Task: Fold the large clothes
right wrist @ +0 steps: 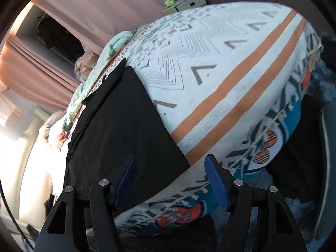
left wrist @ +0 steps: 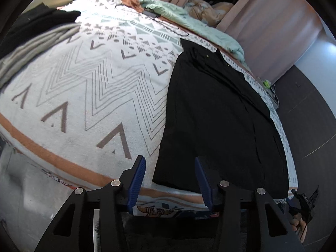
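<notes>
A large black garment (left wrist: 218, 113) lies spread flat along the right side of the bed, on a white patterned blanket (left wrist: 88, 88). It also shows in the right wrist view (right wrist: 121, 130). My left gripper (left wrist: 170, 163) is open and empty, hovering at the garment's near hem by its left corner. My right gripper (right wrist: 170, 163) is open and empty, above the garment's near corner at the bed's edge. The right gripper also shows at the lower right of the left wrist view (left wrist: 302, 201).
Black and grey clothes (left wrist: 35, 33) are piled at the far left of the bed. A mint quilt (left wrist: 189, 19) and an orange pillow lie at the far end. Pink curtains (left wrist: 271, 23) hang beyond. A fringed blue throw (right wrist: 262, 142) hangs over the bed's edge.
</notes>
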Available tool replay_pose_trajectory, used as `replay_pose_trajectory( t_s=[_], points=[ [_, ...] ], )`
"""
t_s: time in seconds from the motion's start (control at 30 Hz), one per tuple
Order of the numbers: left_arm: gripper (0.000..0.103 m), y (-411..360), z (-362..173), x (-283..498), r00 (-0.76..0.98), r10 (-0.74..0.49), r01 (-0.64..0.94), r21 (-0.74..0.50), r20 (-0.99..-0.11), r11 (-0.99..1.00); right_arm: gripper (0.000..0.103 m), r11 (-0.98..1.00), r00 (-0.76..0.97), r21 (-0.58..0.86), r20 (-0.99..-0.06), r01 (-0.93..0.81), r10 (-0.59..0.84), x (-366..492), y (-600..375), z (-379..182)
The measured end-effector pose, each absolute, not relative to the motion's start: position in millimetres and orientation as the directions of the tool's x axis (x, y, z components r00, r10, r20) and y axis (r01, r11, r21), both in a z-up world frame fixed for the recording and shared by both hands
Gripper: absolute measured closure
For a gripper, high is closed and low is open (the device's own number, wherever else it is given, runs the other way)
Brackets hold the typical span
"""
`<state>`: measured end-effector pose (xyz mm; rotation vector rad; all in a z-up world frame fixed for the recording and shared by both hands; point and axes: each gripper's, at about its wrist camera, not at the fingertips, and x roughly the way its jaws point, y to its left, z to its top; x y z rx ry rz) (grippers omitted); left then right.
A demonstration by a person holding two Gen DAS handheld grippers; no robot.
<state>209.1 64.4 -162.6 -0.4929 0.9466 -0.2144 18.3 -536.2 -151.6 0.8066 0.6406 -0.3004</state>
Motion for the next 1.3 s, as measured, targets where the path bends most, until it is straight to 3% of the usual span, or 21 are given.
replay_pose_trajectory(
  t_s=[0.3, 0.7, 1.0, 1.3],
  points=[
    [0.054, 63, -184, 232, 0.531, -0.435, -0.069, -0.549, -0.727, 0.833, 0.043, 0.606, 0.763, 0.641, -0.641, 0.47, 0.085, 43, -543, -169],
    [0.054, 69, -179, 217, 0.505, -0.626, -0.037, -0.74, -0.594, 0.672, 0.049, 0.523, 0.895, 0.831, -0.365, 0.19, 0.256, 29, -535, -150],
    [0.055, 60, -188, 225, 0.504, -0.592, -0.049, -0.705, -0.629, 0.707, 0.049, 0.563, 0.852, 0.775, -0.475, 0.286, 0.22, 50, -528, -172],
    [0.061, 53, -193, 246, 0.515, -0.559, -0.064, -0.679, -0.65, 0.731, 0.049, 0.603, 0.859, 0.734, -0.49, 0.313, 0.15, 67, -528, -168]
  ],
)
